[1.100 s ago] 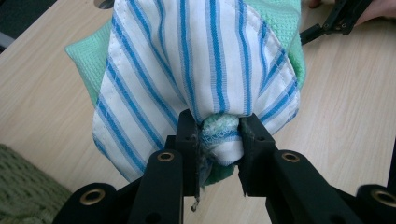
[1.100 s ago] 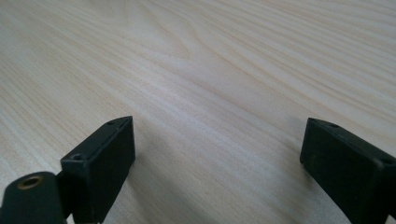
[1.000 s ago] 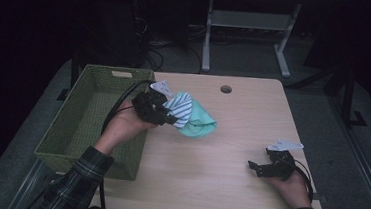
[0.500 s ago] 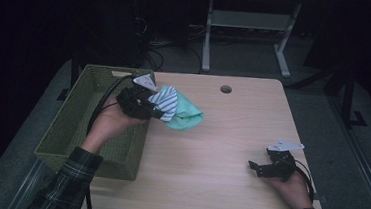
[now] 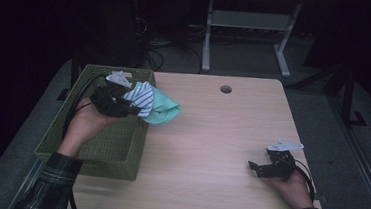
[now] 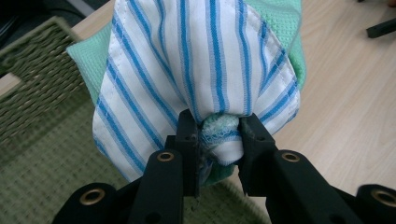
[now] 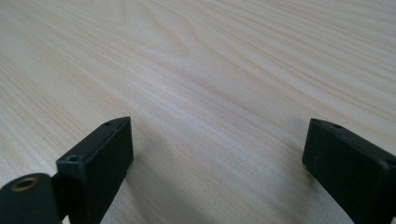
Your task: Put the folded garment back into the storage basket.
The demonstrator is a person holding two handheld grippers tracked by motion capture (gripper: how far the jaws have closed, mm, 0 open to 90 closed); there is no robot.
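Two bunched cloths (image 5: pixel 152 104), pinched in the left gripper (image 6: pixel 219 135), point tableward over the basket (image 5: pixel 119 149) rim; right gripper (image 7: pixel 217 154) fingers wide.

We list: basket (image 5: pixel 119 149) at desk (image 5: pixel 220 152) left edge; cloths (image 5: pixel 151 104) above its right rim; right gripper (image 5: pixel 257 168) well right.

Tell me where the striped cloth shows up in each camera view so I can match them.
High view: the striped cloth sits upper left, over the basket's right edge, held by the left tool.
Left gripper view: it spans the centre, pinched between the jaws.
Right gripper view: the cloth isn't in it.
Shared landmark: the wooden table.
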